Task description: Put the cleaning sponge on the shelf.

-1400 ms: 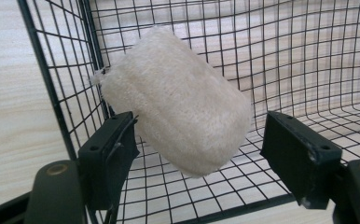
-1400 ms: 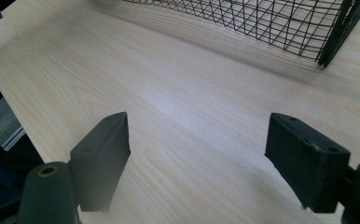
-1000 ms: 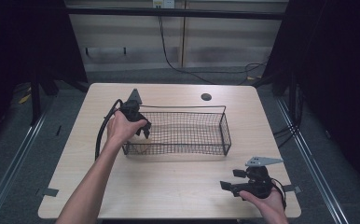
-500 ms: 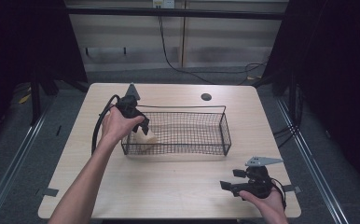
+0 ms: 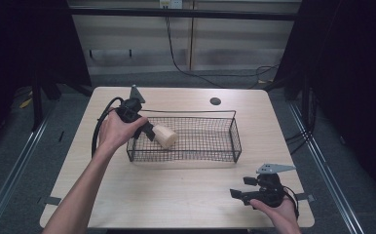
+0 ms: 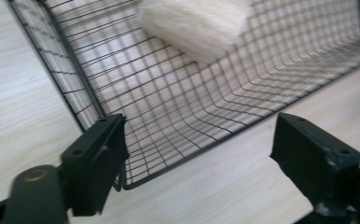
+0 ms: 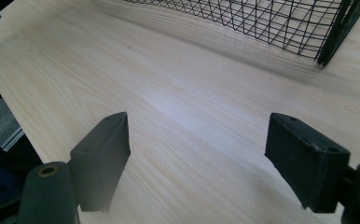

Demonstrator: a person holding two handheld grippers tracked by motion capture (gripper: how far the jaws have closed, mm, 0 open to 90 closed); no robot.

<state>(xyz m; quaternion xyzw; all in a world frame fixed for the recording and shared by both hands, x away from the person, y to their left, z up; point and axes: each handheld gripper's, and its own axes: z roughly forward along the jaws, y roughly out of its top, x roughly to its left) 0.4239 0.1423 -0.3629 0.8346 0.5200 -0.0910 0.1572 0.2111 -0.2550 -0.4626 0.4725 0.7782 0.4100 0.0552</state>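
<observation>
A black wire basket (image 5: 210, 141) stands on the pale wooden table (image 5: 176, 195). A pale, cream-coloured cylinder-like piece (image 5: 165, 136) is at the basket's left end. In the left gripper view this piece (image 6: 197, 23) is blurred, over the basket's mesh (image 6: 169, 107). My left gripper (image 5: 148, 130) is at the basket's left end, pointing at the piece. Its jaws have just been opening and stand wide apart (image 6: 197, 158), with nothing between them. My right gripper (image 5: 239, 189) rests near the table's front right, open (image 7: 197, 158) over bare wood.
A dark round hole (image 5: 215, 101) sits in the table behind the basket. The left gripper's black cable (image 5: 98, 131) loops over the table's left side. The basket's near corner (image 7: 329, 42) lies ahead of the right gripper. Dark floor and metal rails surround the table.
The left hand has lifted slightly at the basket's left end. The pale piece, earlier tight at the jaws, now shows free just past them. The right hand has not moved.
</observation>
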